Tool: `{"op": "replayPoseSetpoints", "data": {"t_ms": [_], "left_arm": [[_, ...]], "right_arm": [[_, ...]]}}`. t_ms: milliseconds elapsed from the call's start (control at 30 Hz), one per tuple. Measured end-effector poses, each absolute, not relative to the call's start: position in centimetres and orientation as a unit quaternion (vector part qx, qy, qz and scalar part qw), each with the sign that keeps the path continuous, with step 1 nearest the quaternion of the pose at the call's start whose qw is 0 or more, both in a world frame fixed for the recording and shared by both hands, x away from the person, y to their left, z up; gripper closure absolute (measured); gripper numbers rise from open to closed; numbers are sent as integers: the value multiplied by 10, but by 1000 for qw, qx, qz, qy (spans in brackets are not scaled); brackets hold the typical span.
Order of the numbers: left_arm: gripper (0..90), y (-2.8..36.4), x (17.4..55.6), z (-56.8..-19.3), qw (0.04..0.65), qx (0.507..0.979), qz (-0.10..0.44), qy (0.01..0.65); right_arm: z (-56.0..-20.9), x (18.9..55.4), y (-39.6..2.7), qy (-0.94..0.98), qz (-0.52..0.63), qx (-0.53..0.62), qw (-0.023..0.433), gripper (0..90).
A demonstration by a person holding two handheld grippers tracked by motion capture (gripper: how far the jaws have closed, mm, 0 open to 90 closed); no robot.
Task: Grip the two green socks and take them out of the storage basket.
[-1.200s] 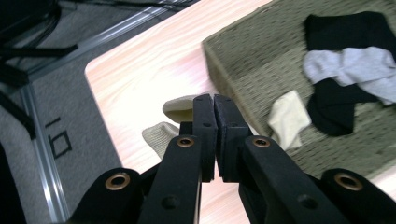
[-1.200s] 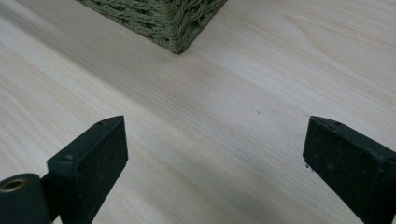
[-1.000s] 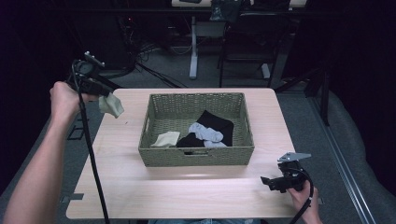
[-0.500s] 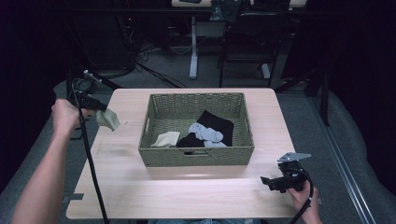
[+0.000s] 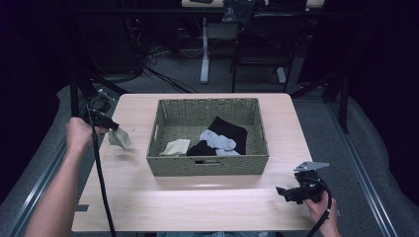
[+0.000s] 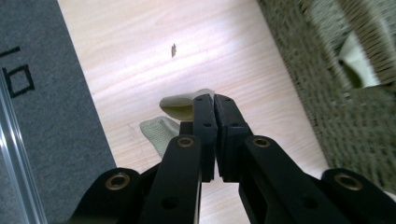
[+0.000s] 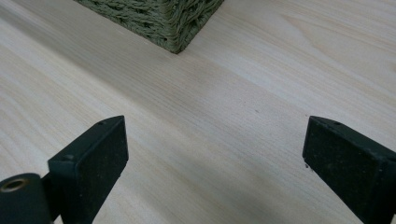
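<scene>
A pale green sock hangs from my left gripper, which is shut on it just above the table's left side, beside the woven basket. In the left gripper view the sock bulges out behind the closed black jaws over the wood. Inside the basket lie a cream sock, a grey sock and black socks. My right gripper rests open near the table's front right corner; between its fingertips only bare wood shows, with the basket's corner ahead.
The light wooden table has its left edge close to the held sock, with grey floor beyond. A cable trails from the left gripper along the person's forearm. Desk legs and a chair stand in the dark behind the table.
My left gripper has come down with the pale green sock, from above the table's left rear corner to low beside the basket. The right gripper has stayed put.
</scene>
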State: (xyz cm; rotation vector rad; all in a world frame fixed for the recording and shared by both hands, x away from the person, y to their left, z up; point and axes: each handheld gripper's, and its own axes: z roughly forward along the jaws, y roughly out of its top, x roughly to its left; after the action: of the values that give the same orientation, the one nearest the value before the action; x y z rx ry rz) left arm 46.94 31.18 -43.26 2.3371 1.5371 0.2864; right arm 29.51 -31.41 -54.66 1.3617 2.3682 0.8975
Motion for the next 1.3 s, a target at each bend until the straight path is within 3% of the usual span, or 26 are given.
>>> {"op": "replayPoseSetpoints", "data": {"t_ms": [733, 933, 1100, 1300], "left_arm": [[872, 320, 475, -529, 146, 805, 32, 574], [817, 322, 474, -538, 149, 800, 26, 580], [592, 328, 469, -523, 170, 796, 26, 580], [299, 328, 459, -478, 205, 788, 69, 576]], "right_arm": [[-547, 295, -314, 817, 308, 470, 131, 65], [-547, 295, -314, 817, 308, 470, 132, 66], [-547, 295, -314, 817, 307, 470, 131, 66], [-547, 296, -313, 818, 305, 469, 132, 66]]}}
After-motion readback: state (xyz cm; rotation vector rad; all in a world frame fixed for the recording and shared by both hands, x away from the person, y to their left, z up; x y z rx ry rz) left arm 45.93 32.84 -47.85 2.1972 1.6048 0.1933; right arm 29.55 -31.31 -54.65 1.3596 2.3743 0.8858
